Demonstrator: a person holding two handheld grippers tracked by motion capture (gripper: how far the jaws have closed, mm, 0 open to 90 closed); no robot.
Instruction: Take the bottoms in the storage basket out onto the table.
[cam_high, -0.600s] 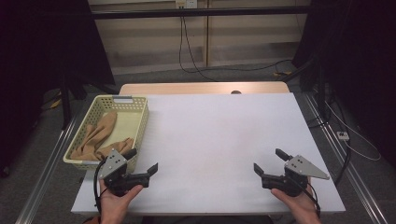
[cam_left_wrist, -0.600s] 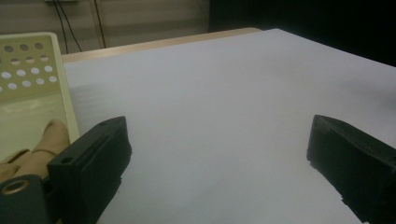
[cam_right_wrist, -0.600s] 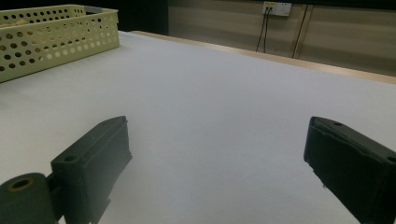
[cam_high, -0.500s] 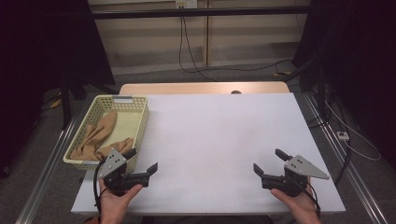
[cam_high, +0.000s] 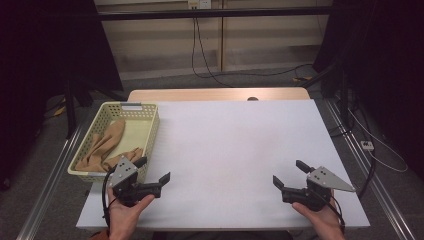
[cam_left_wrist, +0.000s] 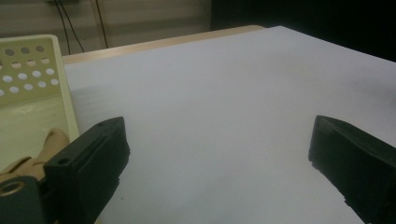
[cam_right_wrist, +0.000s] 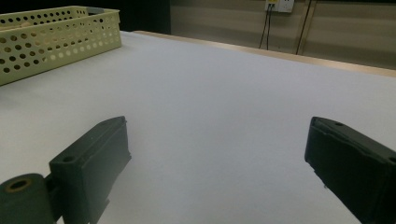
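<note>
One container sits on the white surface (cam_high: 235, 145): a pale yellow perforated basket (cam_high: 150, 131) at the left edge, its long side running away from the person. Inside it lies a crumpled tan cloth (cam_high: 106, 146), stretching from the middle of the basket toward its near end, where it bunches up against the near wall. In the left gripper view a bit of the same tan cloth (cam_left_wrist: 51, 140) shows just past the basket's wall (cam_left_wrist: 58, 84), beside the left-hand finger. The left gripper (cam_high: 154, 172), held in the person's left hand (cam_high: 125, 210), hovers at the near left corner of the surface, just beside the basket's near right corner, with its fingers (cam_left_wrist: 93, 154) spread wide apart and nothing between them. The right gripper (cam_high: 290, 173), held in the right hand (cam_high: 320, 217), is at the near right of the surface, well apart from the basket, and its fingers (cam_right_wrist: 93, 154) are likewise spread wide and empty. From the right gripper view the basket (cam_right_wrist: 56, 37) appears far off at the upper left. Cables (cam_high: 200, 45) hang on the wall beyond the surface.
</note>
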